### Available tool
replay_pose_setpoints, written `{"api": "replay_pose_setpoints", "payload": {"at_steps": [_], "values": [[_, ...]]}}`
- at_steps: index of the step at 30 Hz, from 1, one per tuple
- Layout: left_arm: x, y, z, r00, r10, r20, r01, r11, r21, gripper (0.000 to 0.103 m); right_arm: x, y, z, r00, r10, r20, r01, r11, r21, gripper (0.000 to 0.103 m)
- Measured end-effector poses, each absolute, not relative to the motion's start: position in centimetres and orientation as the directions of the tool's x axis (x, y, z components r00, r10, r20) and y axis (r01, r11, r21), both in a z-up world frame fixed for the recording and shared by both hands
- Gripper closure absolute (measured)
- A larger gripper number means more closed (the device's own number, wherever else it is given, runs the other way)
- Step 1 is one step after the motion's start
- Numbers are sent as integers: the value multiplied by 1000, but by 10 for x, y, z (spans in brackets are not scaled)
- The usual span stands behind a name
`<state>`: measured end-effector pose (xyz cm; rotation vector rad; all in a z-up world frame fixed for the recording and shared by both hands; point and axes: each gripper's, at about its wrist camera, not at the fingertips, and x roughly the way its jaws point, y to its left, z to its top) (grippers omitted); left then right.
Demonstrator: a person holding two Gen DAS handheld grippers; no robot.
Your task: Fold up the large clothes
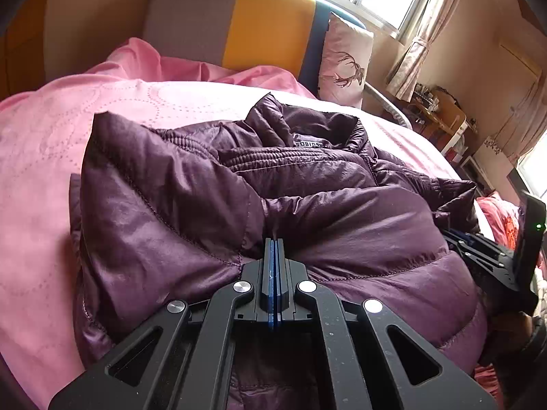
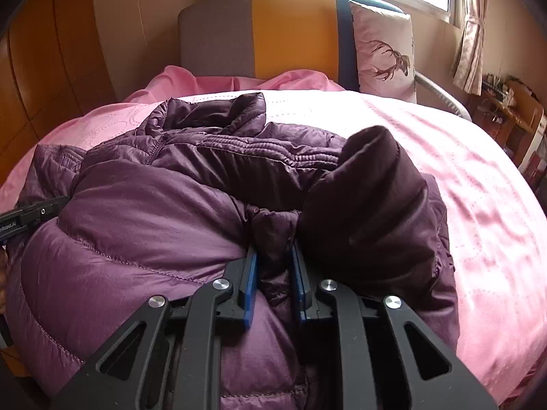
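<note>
On pink bedspread (image 2: 444,143), jacket (image 2: 154,225) collar points toward headboard (image 2: 294,30).

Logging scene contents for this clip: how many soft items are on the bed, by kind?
Purple puffer jacket: 1
Deer-print pillow: 1
Pink bedspread: 1
Total: 3
</note>
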<state>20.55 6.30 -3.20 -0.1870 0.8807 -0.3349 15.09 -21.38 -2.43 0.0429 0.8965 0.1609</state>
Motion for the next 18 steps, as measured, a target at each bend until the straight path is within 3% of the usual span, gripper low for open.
{"api": "replay_pose_setpoints", "payload": {"at_steps": [3,6,7,8,10,18], "values": [[198,66,-28,594,-350,-724,196,936,-291,101,147,-216,-24,615,165,-771,-118,986,117,80],[181,66,-16,621,-285,-730,180,959,-221,89,137,-217,-14,620,187,-762,-121,982,143,52],[177,65,-13,631,-272,-726,179,962,-205,76,131,-218,-8,631,190,-752,-116,982,151,39],[168,66,-7,650,-253,-717,174,967,-184,58,126,-219,-4,642,193,-742,-116,981,156,37],[155,69,2,694,-193,-693,137,981,-135,34,114,-224,6,657,204,-726,-117,979,169,37],[126,92,23,745,-97,-660,54,995,-85,34,78,-255,26,690,160,-706,-38,982,185,33]]}}
